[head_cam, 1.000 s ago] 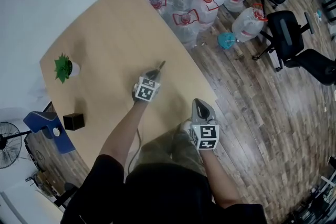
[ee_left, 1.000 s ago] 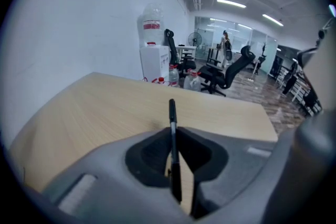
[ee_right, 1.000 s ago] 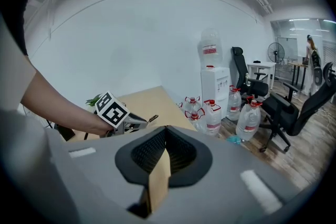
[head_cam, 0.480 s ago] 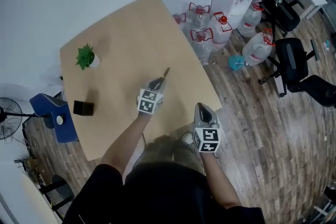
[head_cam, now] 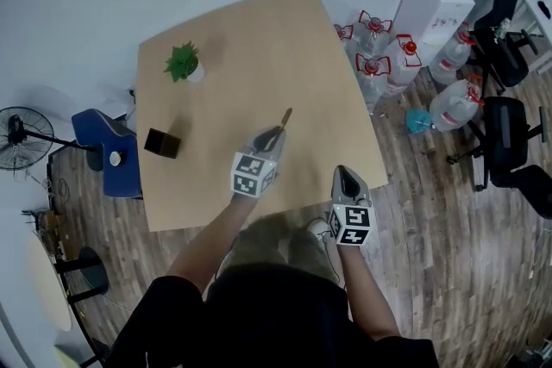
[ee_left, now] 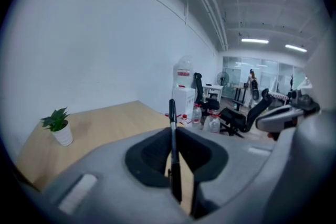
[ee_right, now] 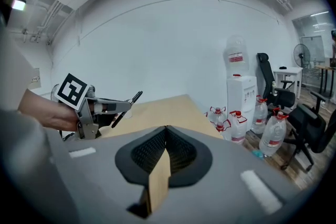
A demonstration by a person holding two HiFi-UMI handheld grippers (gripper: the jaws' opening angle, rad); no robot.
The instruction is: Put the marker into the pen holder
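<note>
In the head view my left gripper [head_cam: 273, 134] hovers over the front middle of the tan table [head_cam: 259, 47], shut on a dark marker [head_cam: 284, 118] that sticks out past its jaws toward the far right. In the left gripper view the marker [ee_left: 171, 123] stands upright between the jaws. The black cube pen holder [head_cam: 162, 142] sits on the table to the left of that gripper, near the left edge. My right gripper [head_cam: 345, 173] hangs off the table's front right edge, jaws shut with nothing in them; its own view shows the left gripper [ee_right: 116, 104] with the marker [ee_right: 129, 102].
A small potted plant [head_cam: 183, 63] stands at the table's far left corner. Several water bottles [head_cam: 379, 56] and a white dispenser [head_cam: 431, 0] crowd the floor to the right, with office chairs [head_cam: 509, 134] beyond. A blue chair [head_cam: 108, 155] and a fan [head_cam: 17, 134] stand to the left.
The head view has swung, so table, plant and pen holder now lie further right and up in frame. The left gripper still holds the marker above the table; the right stays off the edge.
</note>
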